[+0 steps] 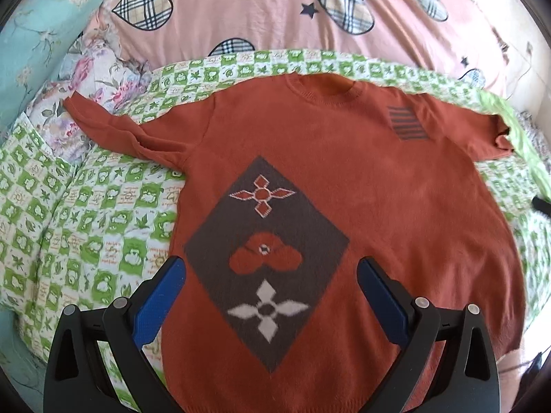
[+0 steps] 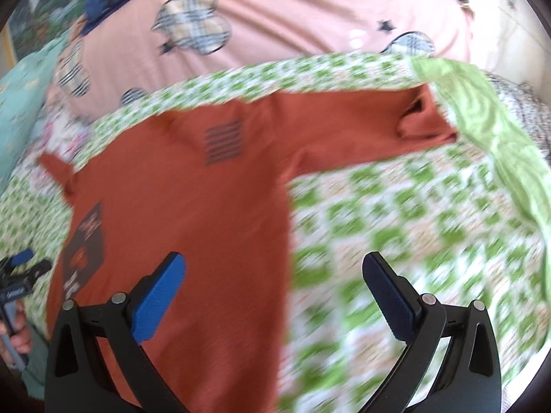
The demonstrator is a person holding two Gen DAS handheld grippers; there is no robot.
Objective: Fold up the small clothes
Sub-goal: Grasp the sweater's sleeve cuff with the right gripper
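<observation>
Garment: one rust-orange knitted sweater (image 1: 361,172), lying flat and face up on the green-and-white checked quilt (image 1: 86,227) that covers the bed.
Sleeves: two; one stretches toward the quilt's left edge (image 1: 106,120), the other toward the right edge, its cuff (image 2: 420,120) beside a plain light-green turned-back strip of quilt (image 2: 482,110).
Knit motifs: one brown diamond panel (image 1: 265,258) on the front, carrying three flower figures; one small block of dark stripes (image 1: 408,124) near the shoulder.
Bedding behind: one pink cover with plaid hearts (image 1: 258,10) along the quilt's far edge; one floral cushion (image 1: 100,79) and one teal floral cloth (image 1: 41,27) at the far left corner.
Left claw (image 1: 270,268): spread wide, holding nothing, above the sweater's lower front over the diamond panel.
Right claw (image 2: 273,265): spread wide, holding nothing, over the sweater's right side edge; this view is blurred.
Hand: one, gripping the left tool's handle (image 2: 15,330), seen at the left edge of the right wrist view.
</observation>
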